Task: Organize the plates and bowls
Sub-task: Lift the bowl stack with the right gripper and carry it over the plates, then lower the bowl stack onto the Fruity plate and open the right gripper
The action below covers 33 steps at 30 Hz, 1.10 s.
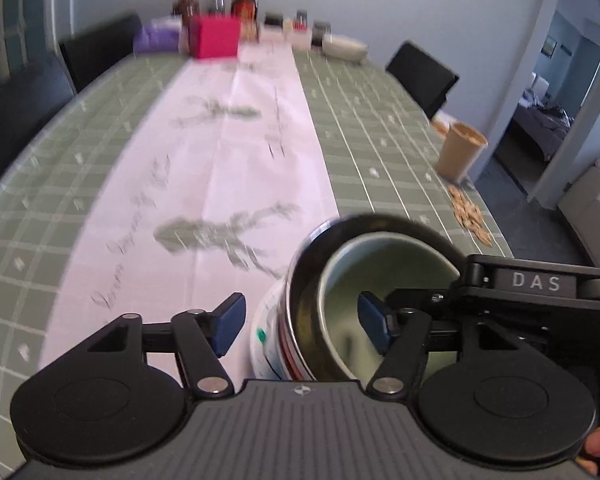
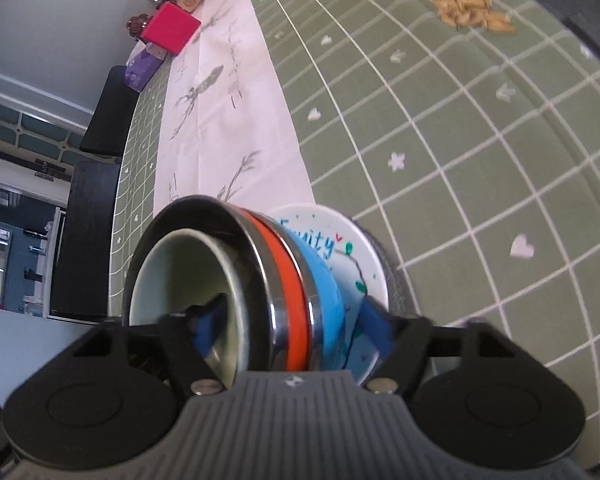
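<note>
Left gripper [image 1: 300, 322], black frame with blue pads, jaws wide apart: one pad sits inside the pale green ceramic bowl [image 1: 380, 280], the other is outside the stack over the runner, neither clearly pressing, so nothing looks gripped. Right gripper [image 2: 296, 326] is likewise spread: one blue pad in the pale green bowl's mouth, the other outside by the white plate with blue handwriting [image 2: 340, 252]; contact is blurred, but it reads as released. The nested stack sits between them: green bowl inside a shiny steel bowl [image 1: 304, 280], then an orange-banded bowl [image 2: 290, 280], a blue bowl [image 2: 324, 280], and the white plate underneath. It rests on the edge of the pale pink table runner [image 1: 228, 140] over the green checked tablecloth [image 1: 380, 140]. My read: stacking of these pieces is mostly done and the stack has been set down. Farther off, scattered tan snack pieces [image 1: 468, 216] and a tan paper cup [image 1: 460, 152] lie near the table edge. At the far end, a white bowl [image 1: 344, 46] stands apart and is probably still to be collected, beside a pink box [image 1: 216, 40] and bottles [image 1: 246, 0].
</note>
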### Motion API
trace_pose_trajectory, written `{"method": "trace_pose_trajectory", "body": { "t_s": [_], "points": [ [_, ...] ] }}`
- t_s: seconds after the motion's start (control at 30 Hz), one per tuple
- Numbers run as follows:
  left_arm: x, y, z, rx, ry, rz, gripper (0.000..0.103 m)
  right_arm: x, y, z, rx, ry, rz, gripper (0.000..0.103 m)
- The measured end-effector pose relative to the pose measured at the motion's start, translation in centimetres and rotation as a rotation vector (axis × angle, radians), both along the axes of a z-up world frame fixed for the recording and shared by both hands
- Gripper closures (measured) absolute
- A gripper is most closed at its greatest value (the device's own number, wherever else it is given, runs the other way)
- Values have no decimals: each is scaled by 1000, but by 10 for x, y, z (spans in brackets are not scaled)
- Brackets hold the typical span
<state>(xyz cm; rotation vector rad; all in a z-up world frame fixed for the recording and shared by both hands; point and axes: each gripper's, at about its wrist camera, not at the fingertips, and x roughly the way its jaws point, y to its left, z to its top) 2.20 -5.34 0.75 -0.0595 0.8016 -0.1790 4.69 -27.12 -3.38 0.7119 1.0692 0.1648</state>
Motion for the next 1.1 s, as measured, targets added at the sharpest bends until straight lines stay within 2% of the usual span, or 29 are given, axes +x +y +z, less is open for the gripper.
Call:
{"method": "trace_pose_trajectory", "body": {
  "t_s": [0.03,0.1,0.17,0.2,0.3,0.33,0.37,0.43,0.5,0.57,0.67,0.8,1.1],
  "points": [
    [-5,0,3,25,-45,4,18,-2,0,4,-12,-27,4,17],
    [-17,0,10,86,-121,-10,15,-11,-7,11,40,-54,-5,11],
    [-29,3,16,123,-181,-32,14,-30,-16,22,86,-139,-36,8],
    [-37,6,19,132,-219,-30,12,-41,-18,28,75,-181,-49,5],
    [-63,18,24,118,-346,6,5,-80,-20,45,-51,-280,-120,3],
    [-70,22,24,97,-365,18,0,-94,-19,48,-101,-296,-143,3],
    [-76,26,24,73,-373,36,0,-104,-19,48,-137,-301,-149,3],
    [-87,31,24,65,-383,65,0,-121,-18,48,-202,-298,-123,3],
    [-96,31,22,137,-391,108,0,-133,-15,46,-255,-283,-106,3],
    [-101,33,19,161,-386,171,0,-147,-8,43,-323,-283,-97,3],
    [-106,41,15,122,-328,193,0,-159,13,38,-400,-287,-58,3],
    [-110,44,13,102,-286,194,0,-159,34,26,-425,-271,16,3],
    [-119,35,0,93,-253,140,0,-150,52,20,-433,-268,24,3]
  ]
}}
